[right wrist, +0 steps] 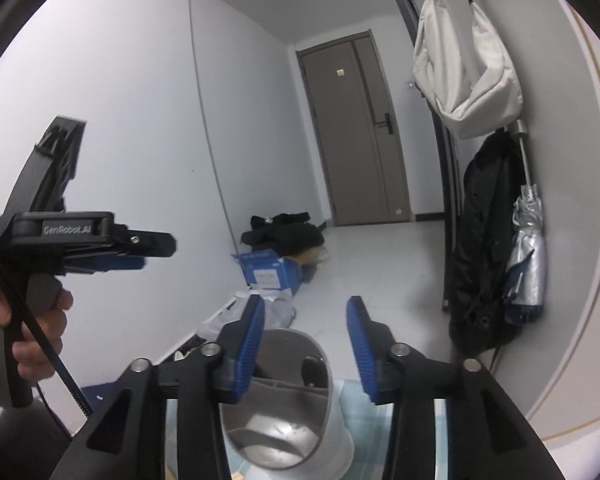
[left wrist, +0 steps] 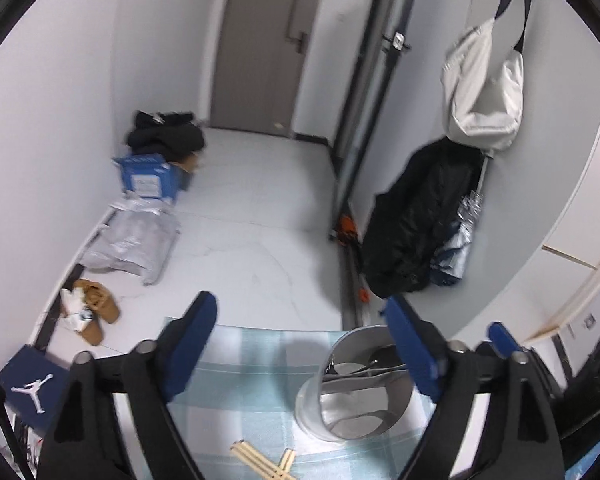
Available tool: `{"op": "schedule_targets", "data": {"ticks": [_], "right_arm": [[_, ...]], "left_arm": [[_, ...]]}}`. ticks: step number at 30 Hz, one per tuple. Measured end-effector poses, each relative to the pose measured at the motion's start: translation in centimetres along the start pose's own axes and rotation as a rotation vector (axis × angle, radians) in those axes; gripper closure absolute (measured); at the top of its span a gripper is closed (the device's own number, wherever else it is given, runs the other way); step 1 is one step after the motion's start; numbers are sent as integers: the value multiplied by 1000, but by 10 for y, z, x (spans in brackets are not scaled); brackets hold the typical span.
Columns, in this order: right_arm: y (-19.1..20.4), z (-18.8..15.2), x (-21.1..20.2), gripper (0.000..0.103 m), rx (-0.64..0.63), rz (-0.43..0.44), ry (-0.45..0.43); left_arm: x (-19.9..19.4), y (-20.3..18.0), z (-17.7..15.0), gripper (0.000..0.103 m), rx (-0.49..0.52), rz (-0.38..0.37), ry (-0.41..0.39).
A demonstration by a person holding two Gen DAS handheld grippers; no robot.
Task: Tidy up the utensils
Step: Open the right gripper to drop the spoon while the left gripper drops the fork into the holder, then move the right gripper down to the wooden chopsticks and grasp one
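A grey metal utensil holder (left wrist: 356, 400) stands on a table with a pale blue checked cloth (left wrist: 252, 360). Spoons (left wrist: 364, 364) lie inside it. Wooden chopsticks (left wrist: 262, 460) lie crossed on the cloth at the near edge. My left gripper (left wrist: 300, 304) is open wide above the cloth, with nothing between its blue pads; its right finger (left wrist: 412, 344) overlaps the holder's rim. In the right wrist view my right gripper (right wrist: 306, 308) hangs open just above the holder (right wrist: 284, 412), nothing between its pads. A hand (right wrist: 24, 320) holds the left gripper (right wrist: 152, 252) at the left.
Beyond the table lies a white floor with a blue box (left wrist: 150, 178), black clothes (left wrist: 164, 136), plastic bags (left wrist: 132, 236) and slippers (left wrist: 96, 308). A black coat (right wrist: 484, 248), an umbrella (right wrist: 528, 264) and a white bag (right wrist: 464, 64) hang on the right wall. A brown door (right wrist: 360, 132) closes the far end.
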State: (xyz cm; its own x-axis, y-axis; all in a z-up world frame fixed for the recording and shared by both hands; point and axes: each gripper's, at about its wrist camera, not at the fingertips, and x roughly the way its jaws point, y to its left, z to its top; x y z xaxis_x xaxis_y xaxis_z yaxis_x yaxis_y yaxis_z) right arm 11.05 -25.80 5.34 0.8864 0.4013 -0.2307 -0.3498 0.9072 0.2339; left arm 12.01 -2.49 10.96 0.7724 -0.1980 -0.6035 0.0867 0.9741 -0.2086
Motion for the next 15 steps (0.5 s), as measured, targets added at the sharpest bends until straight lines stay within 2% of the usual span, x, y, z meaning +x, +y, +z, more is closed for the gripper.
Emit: {"op": "schedule_targets", "data": {"ticks": [4,11,15], "right_arm": [[11,5,-21,44,12,12,-11],[34,1,-45,29,15,34,-3],[50,-5,-57,26,6,49,6]], "left_arm": [[-16,-5,-10,3,7,70,-65],[-43,3,-35,1,-31,133,-132],[-52,9,-50,1,-49,168,-144]]}}
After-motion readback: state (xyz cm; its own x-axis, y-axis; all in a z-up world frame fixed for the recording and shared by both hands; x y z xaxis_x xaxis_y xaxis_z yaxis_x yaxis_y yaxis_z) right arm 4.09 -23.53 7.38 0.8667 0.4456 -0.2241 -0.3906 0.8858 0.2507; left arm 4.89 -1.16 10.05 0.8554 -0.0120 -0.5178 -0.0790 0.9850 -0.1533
